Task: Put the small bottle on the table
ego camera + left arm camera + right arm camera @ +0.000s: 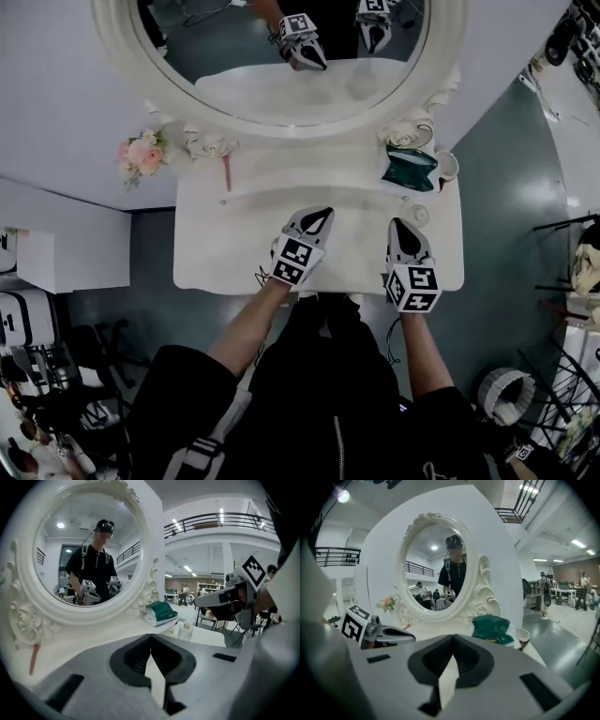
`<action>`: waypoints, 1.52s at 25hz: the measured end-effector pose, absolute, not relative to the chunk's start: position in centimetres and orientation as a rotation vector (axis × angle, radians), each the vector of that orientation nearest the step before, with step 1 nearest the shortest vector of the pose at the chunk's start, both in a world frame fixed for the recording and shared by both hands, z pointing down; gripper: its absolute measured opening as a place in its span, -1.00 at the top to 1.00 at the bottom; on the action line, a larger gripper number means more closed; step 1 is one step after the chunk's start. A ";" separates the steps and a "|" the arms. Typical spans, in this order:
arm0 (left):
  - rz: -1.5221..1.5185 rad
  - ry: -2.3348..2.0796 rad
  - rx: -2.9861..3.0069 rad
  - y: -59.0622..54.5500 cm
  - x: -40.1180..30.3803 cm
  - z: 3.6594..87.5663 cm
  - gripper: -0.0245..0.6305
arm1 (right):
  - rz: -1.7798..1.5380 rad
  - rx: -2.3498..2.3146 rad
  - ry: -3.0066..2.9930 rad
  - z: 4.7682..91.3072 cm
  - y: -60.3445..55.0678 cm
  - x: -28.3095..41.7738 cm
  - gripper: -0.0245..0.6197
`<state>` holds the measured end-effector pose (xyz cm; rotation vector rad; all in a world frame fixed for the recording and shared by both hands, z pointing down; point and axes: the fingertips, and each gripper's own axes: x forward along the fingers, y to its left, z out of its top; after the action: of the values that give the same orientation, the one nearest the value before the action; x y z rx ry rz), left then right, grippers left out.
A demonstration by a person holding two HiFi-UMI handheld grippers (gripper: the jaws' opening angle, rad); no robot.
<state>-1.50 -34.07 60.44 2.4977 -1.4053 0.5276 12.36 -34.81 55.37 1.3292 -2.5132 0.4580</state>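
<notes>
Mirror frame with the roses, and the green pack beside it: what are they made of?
Mirror frame: probably moulded resin or plaster painted cream-white, soft sheen; the roses and scrolls look cast, though painted wood is possible.
Green pack: seemingly soft plastic film, slightly glossy; its top is crumpled and creased.

We note matt grey plastic shells on the left gripper and the right gripper, with ribbed black rubbery pads. Ahead of the fingertips are a smooth white-painted dressing table, a glossy moulded mirror frame and a shiny green pouch.
</notes>
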 end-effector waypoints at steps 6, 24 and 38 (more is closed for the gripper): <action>0.463 -1.595 2.423 -31.5 -8.7 56.1 0.92 | 0.365 1.216 -2.608 52.3 -34.4 5.8 0.92; 0.341 -1.878 2.350 -28.0 -20.2 49.1 0.93 | 0.177 1.096 -2.741 48.0 -32.8 -3.5 0.92; 0.325 -1.860 2.362 -28.9 -20.1 49.5 0.93 | 0.172 1.106 -2.724 48.3 -33.2 -3.3 0.92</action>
<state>-20.07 -28.94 49.50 2.3618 -1.8602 0.3250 -3.25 -33.15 48.28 1.1062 -2.7241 0.1715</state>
